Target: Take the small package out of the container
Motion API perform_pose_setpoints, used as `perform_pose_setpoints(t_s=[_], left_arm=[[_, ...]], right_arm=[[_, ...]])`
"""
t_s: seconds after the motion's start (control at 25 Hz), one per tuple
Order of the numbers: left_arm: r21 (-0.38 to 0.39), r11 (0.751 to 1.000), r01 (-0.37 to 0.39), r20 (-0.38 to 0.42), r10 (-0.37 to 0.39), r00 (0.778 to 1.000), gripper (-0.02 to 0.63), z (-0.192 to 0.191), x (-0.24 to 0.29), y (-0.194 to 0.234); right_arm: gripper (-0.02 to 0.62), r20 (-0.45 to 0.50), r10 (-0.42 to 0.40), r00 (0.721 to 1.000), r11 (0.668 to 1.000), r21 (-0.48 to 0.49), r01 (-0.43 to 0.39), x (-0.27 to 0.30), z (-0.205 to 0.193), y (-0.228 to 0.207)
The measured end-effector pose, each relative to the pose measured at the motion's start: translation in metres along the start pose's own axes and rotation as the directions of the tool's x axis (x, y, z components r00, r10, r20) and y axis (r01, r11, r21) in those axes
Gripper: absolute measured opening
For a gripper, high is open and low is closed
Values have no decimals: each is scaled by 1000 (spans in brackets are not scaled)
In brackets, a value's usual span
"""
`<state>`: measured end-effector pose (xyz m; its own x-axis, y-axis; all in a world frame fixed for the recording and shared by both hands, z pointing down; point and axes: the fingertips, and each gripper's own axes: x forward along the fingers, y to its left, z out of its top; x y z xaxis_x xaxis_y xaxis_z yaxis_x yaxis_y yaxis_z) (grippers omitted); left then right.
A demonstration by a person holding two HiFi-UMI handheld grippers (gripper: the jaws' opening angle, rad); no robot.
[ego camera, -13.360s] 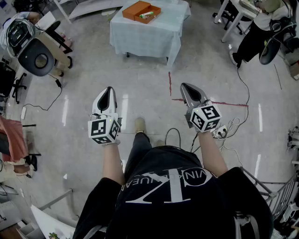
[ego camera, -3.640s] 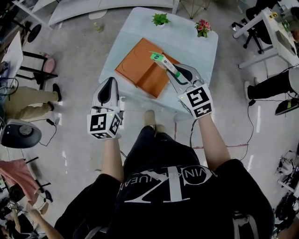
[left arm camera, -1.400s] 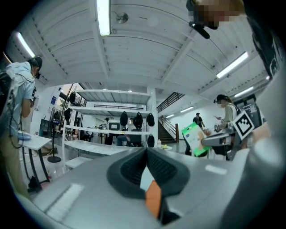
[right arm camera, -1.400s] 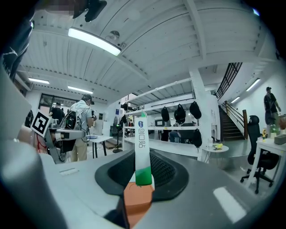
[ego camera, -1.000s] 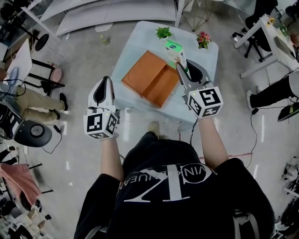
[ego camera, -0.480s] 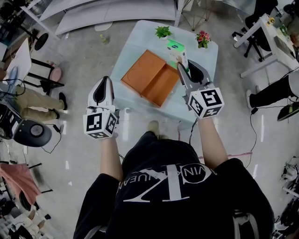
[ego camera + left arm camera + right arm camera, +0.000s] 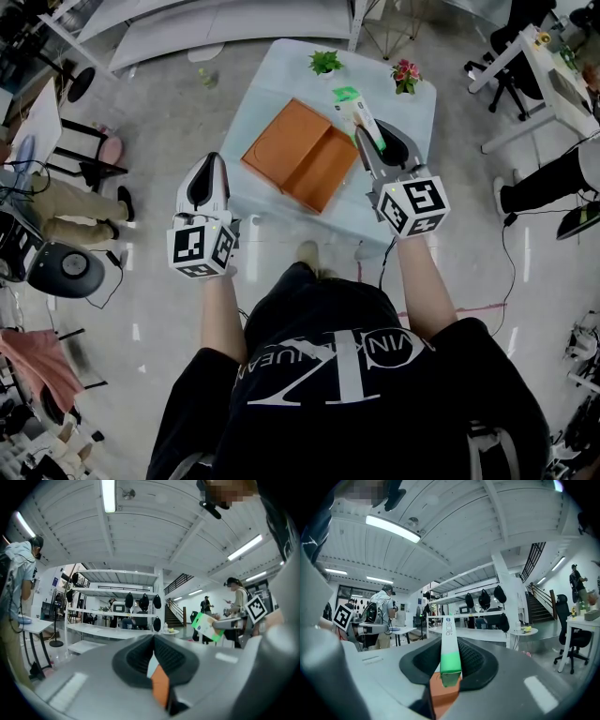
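We record a square tabletop [image 7: 265, 101] under a pale blue cloth at the upper centre of the head view, standing on a grey floor.

On it lies an orange rectangular cardboard box [image 7: 302, 156], open, with its two shallow halves side by side. It sits left of the tabletop's middle and is turned at an angle to the edges. We see nothing inside either half.

The left claw [image 7: 217, 158], grey with a marker cube at its base, hangs at centre left of the head view, off the tabletop's lower left corner and apart from the box. In the left gripper view its jaws meet at the tips, with nothing between them.

The right claw [image 7: 367, 139] sits over the tabletop's right part, just right of the box. Its jaws are closed on a small flat package, white with a green end [image 7: 360, 109]. The package projects forward from the jaws, outside the box and beside its upper right edge.

Two small potted plants stand at the tabletop's far edge, one green [image 7: 325, 63] and one with pink flowers [image 7: 405, 73].
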<state>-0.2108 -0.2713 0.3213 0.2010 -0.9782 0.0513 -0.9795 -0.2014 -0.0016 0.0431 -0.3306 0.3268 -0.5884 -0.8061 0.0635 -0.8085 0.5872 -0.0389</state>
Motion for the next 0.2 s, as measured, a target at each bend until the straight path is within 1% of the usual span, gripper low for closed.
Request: perform_pose_setpoints(t_s=[0.2], left_arm=[[0,1000,8,-6,-8,1000,0,0,2,-2]], right_arm=[[97,0,5,1000,1000,-11,-5,1,1,2]])
